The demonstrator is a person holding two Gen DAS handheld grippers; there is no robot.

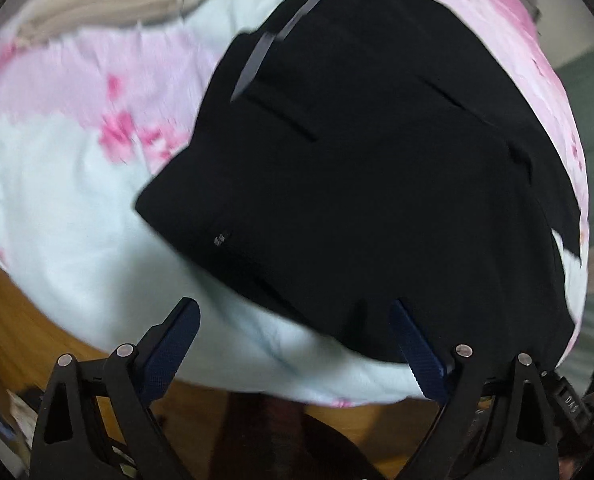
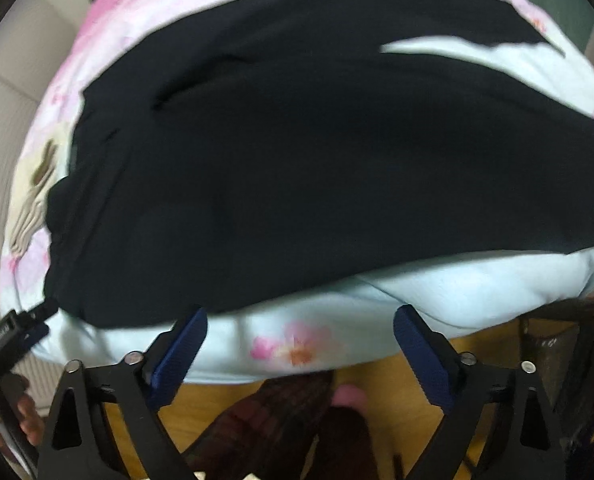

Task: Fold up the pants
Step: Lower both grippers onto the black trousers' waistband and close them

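Both tongs, left (image 1: 295, 322) and right (image 2: 300, 330), gaping wide, gripping nothing; pants (image 2: 297, 152) just beyond, long axis left-right, waist nearer left.

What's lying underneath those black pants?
The black pants lie spread on a pale blue and pink flowered bedsheet, which shows all around them. What lies beneath the pants' middle is covered, so I can't tell beyond that.

A bed with a pale blue and pink floral cotton cover (image 1: 69, 208) stands on a yellowish wooden floor (image 1: 13, 320); beige ribbed upholstery (image 2: 1, 128) sits beside it.
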